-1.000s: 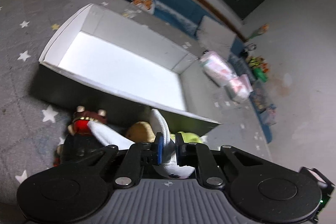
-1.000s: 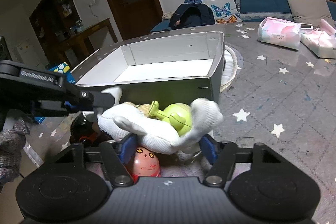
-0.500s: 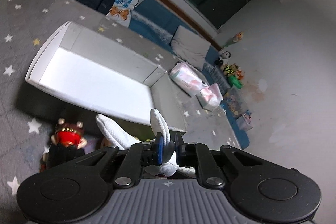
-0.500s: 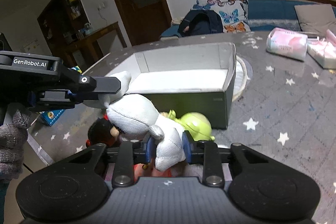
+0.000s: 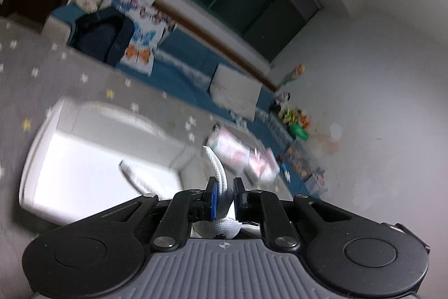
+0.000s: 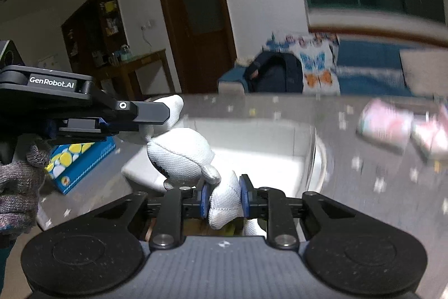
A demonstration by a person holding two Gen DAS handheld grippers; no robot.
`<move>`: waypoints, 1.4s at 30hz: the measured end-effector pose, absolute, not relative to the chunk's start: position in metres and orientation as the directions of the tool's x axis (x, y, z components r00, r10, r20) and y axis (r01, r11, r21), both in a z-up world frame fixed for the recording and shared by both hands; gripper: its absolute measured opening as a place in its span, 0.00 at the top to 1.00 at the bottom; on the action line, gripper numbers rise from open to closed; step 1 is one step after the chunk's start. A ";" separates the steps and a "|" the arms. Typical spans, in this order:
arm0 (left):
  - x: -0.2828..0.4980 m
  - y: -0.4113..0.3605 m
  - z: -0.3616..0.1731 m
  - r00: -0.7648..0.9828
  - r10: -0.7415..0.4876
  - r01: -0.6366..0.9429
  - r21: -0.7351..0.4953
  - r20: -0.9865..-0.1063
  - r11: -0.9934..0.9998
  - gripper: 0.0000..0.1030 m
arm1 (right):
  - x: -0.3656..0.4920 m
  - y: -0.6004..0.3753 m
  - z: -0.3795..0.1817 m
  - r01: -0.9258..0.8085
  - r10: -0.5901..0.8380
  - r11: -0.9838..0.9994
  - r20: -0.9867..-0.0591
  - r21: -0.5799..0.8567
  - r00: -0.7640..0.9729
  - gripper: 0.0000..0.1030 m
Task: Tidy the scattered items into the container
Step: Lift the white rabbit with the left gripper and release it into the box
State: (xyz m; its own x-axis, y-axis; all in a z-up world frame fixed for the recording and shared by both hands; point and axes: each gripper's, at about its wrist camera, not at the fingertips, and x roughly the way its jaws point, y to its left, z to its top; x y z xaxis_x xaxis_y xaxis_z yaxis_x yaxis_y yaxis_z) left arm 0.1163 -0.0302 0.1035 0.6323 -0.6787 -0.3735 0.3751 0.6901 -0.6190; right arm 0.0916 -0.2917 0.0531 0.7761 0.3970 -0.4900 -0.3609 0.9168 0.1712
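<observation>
Both grippers hold one white stuffed toy (image 6: 182, 156) in the air above the near edge of the white open box (image 6: 260, 156). My right gripper (image 6: 223, 199) is shut on one limb of the toy. My left gripper (image 5: 224, 194) is shut on another limb of the white toy (image 5: 214, 167); it shows at the left of the right wrist view (image 6: 156, 114). The box (image 5: 84, 159) lies below and ahead in the left wrist view, blurred. The other scattered toys are hidden below the grippers.
The grey star-patterned mat (image 6: 364, 187) lies around the box. Pink tissue packs (image 6: 386, 128) lie at the right. A blue patterned box (image 6: 81, 161) lies at the left. A dark backpack (image 6: 277, 74) and a butterfly cushion (image 6: 316, 66) sit behind.
Both grippers have lifted the white toy up off the pile and over the box's near edge. The other toys have dropped out of view. The right gripper closed on the toy's limb.
</observation>
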 end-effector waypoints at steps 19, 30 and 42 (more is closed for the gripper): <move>0.251 -0.032 0.034 0.674 -0.448 0.150 -0.485 -0.587 0.862 0.87 | 0.251 -0.232 -0.006 -0.450 0.290 0.891 -0.679 -0.067 0.674 0.78; 0.232 -0.026 0.027 0.682 -0.383 0.124 -0.417 -0.623 0.900 0.78 | 0.238 -0.251 0.001 -0.400 0.286 0.916 -0.645 -0.032 0.709 0.53; 0.169 -0.034 0.053 0.715 -0.400 0.196 -0.384 -0.573 0.902 0.75 | 0.164 -0.279 0.029 -0.352 0.324 0.934 -0.535 0.053 0.780 0.16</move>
